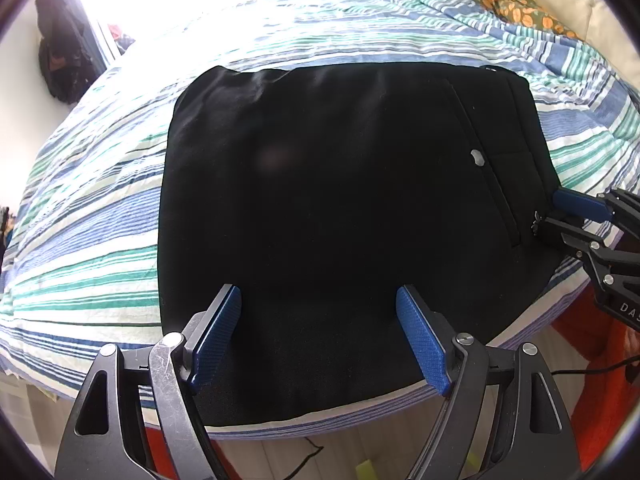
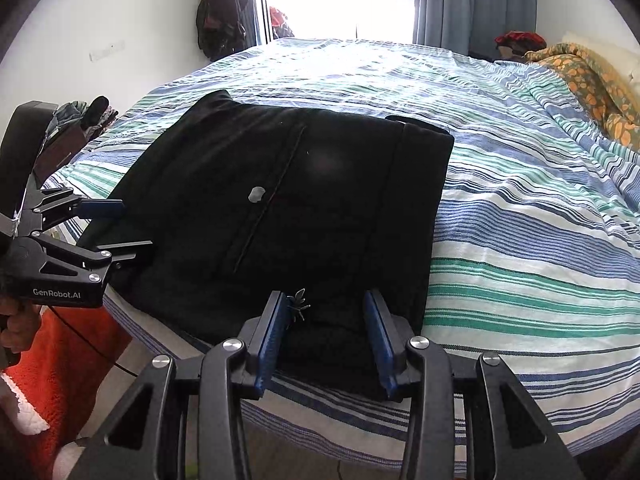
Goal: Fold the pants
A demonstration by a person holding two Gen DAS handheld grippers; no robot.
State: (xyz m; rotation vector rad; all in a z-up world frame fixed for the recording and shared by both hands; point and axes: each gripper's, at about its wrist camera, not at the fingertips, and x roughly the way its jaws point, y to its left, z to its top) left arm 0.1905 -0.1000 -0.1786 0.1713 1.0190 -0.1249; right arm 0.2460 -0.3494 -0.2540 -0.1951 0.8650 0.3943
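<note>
The folded black fabric pants (image 1: 320,200) lie on the striped bed (image 1: 80,240), directly beneath both hand-held grippers. The left hand-held gripper (image 1: 318,308) gapes wide, empty. The right hand-held gripper (image 2: 326,312), half-open, straddles the near hem without pinching it.

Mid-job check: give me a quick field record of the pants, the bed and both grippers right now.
pants: black pants, folded into a compact block, flat near the bed's near edge
surface: striped bedspread
left gripper: left gripper, jaws wide apart over the near edge of the pants, nothing pinched
right gripper: right gripper, jaws partly apart at the near right corner; grip unclear
background: orange-patterned blanket at far right
</note>
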